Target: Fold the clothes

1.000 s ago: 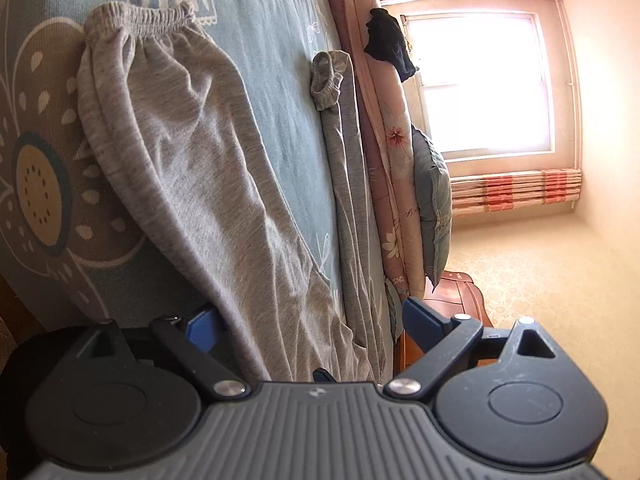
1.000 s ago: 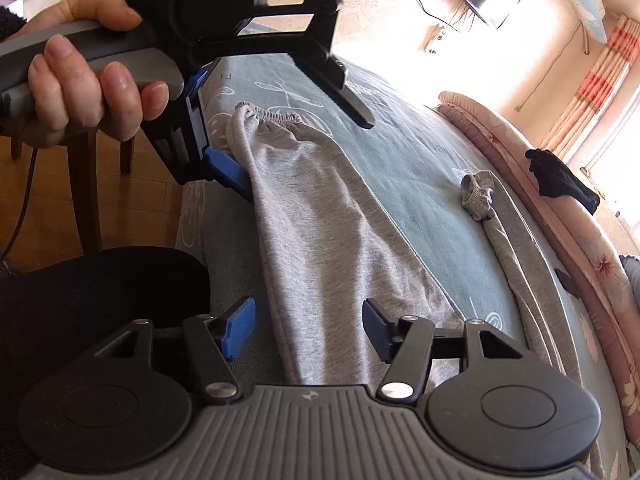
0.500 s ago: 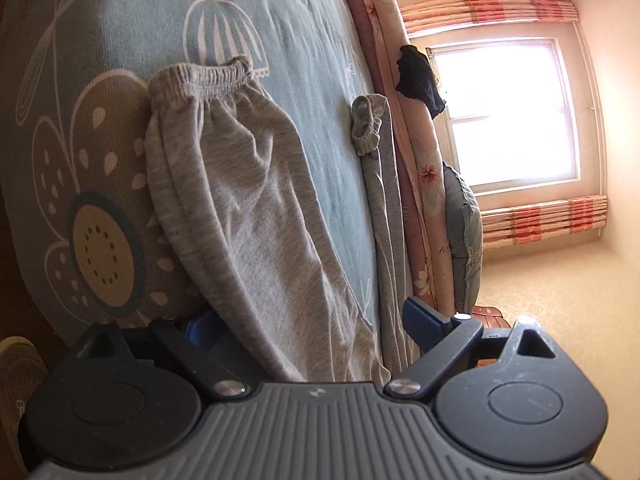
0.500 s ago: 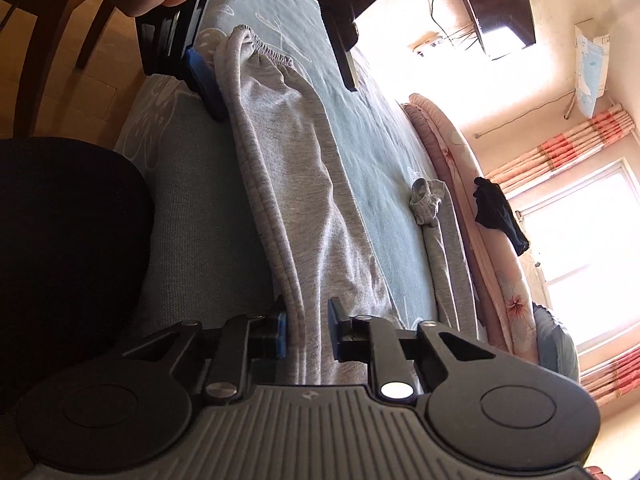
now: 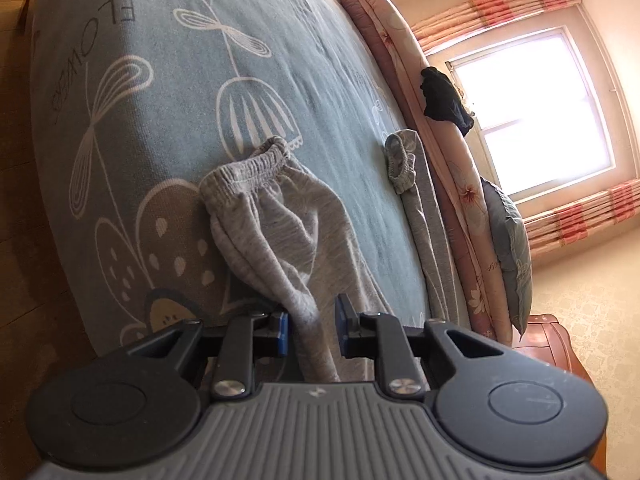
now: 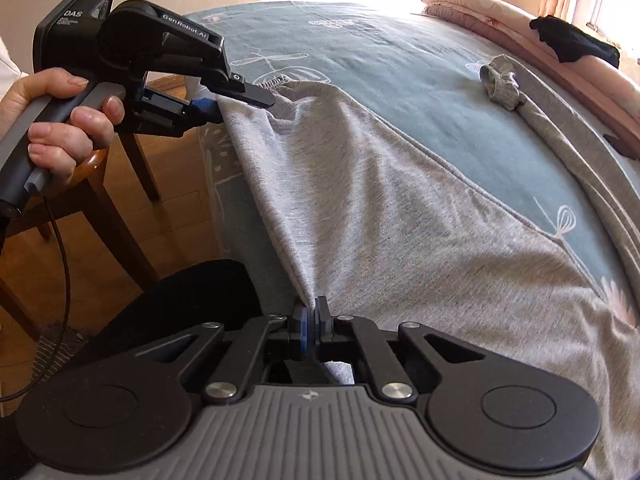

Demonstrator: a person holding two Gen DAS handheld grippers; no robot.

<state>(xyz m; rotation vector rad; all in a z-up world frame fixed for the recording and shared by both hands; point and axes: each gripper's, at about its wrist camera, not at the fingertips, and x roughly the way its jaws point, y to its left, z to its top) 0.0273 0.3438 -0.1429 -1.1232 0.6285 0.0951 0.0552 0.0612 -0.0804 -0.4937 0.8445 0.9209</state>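
Bed point(image 5: 192, 92) with teal flower-print cover fills both views. One pair of grey trousers point(image 6: 392, 208) lies spread on it: one leg runs along the near edge, the other point(image 5: 424, 216) stretches beside the pink quilt roll point(image 5: 452, 176) at the far side, its cuff bunched.

Versus a second ago: both grippers stood wide with cloth loose between the jaws. Now the right gripper point(image 6: 311, 322) has closed tight on the trouser edge, pads together with fabric pinched. The left gripper point(image 5: 311, 330) has just been closing; grey cloth sits bunched between its blue pads, which are narrowed onto it near the cuff point(image 5: 248, 164). That leg is now pulled into creases.

Around: one black garment point(image 5: 444, 96) on the quilt roll, one pillow point(image 5: 508, 236), one window point(image 5: 532, 104), one wooden chair point(image 6: 104, 184) by the bed. One hand point(image 6: 60, 120) holds the left gripper's handle. Nothing blocks the trousers.
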